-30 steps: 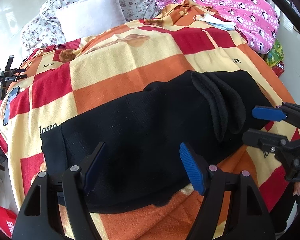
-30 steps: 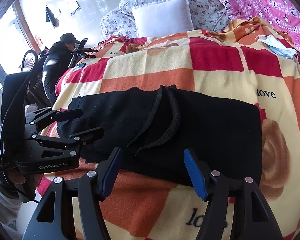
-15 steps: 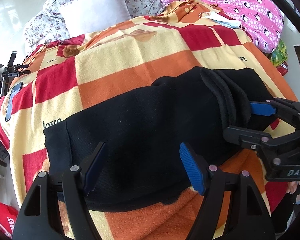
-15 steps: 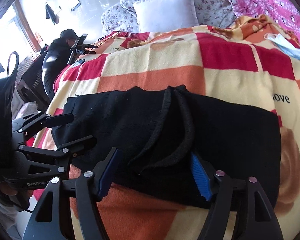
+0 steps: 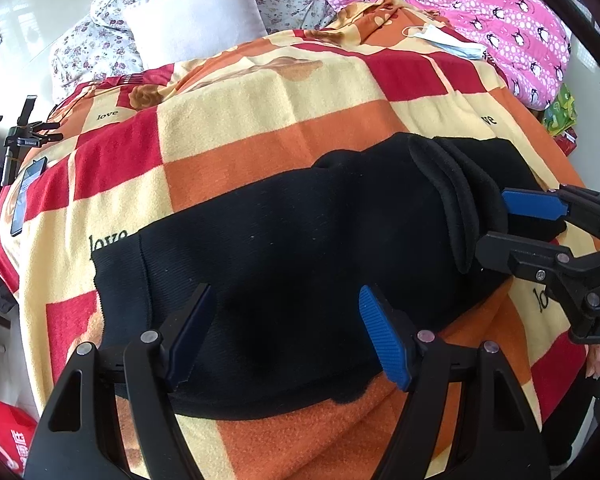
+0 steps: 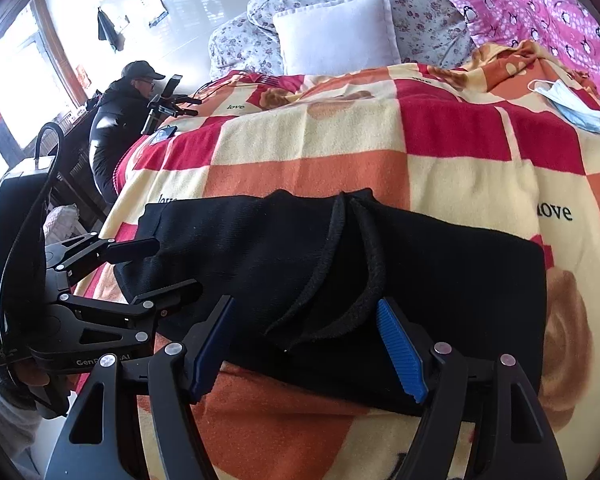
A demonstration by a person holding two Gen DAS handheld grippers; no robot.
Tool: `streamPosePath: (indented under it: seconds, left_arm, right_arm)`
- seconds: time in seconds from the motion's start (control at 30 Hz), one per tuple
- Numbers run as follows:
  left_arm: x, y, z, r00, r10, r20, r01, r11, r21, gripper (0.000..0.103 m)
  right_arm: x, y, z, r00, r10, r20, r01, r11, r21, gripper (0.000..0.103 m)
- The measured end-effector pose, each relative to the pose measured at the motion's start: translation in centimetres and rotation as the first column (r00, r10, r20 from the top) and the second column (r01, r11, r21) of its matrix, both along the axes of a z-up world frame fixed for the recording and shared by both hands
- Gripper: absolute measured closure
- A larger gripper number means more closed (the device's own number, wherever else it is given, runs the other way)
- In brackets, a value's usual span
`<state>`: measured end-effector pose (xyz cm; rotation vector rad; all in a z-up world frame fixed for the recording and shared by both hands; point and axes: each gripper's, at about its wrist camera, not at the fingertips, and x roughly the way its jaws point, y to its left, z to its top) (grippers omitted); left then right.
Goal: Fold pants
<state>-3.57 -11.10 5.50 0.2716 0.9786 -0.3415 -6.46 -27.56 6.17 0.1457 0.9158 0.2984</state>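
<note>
Black pants [image 5: 292, 264] lie folded across a checked red, orange and cream blanket [image 5: 284, 128] on a bed; they also show in the right wrist view [image 6: 440, 280]. A curled fold with two thick hems [image 6: 340, 272] lies across their middle. My left gripper [image 5: 288, 332] is open and empty over the pants' near edge at their left part. My right gripper [image 6: 306, 340] is open and empty, its jaws standing either side of the curled hems at the near edge. Each gripper shows in the other's view: the right one [image 5: 512, 224], the left one [image 6: 168, 264].
A white pillow [image 5: 196, 32] and floral bedding lie at the head of the bed. A pink penguin quilt [image 5: 480, 12] and a blue face mask [image 5: 448, 40] lie at the far right. A person in a dark cap [image 6: 120, 120] sits beside the bed with a phone stand.
Both grippers first came in closer over the pants, the right one to the curled hems, then eased back slightly. The pants have not moved. Both grippers stay open.
</note>
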Motion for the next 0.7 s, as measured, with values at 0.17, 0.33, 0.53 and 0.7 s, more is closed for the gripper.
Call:
streamPosePath:
  seconds: [0.17,0.33,0.53,0.7]
  left_arm:
    - [0.1,0.9,0.2,1.000,0.020,-0.009,-0.020,1.000,-0.005,0.029]
    - [0.2,1.5,0.4,0.999,0.014,-0.031,-0.014,1.000,-0.005,0.029]
    - [0.5,3.2,0.7,0.999,0.003,-0.040,-0.002,0.999,0.039,0.026]
    - [0.8,4.9,0.7,0.999,0.026,-0.047,-0.023,0.999,0.048,0.026]
  right_arm:
    - [0.6,0.3,-0.1,1.000,0.012,-0.008,-0.012,1.000,-0.001,0.030]
    - [0.9,0.6,-0.3,1.000,0.027,-0.012,-0.027,1.000,0.003,0.030]
    - [0.8,0.8,-0.6,0.999,0.039,-0.016,-0.039,0.999,0.009,0.030]
    - [0.8,0.6,-0.2,0.999,0.033,-0.003,-0.033,0.999,0.028,0.030]
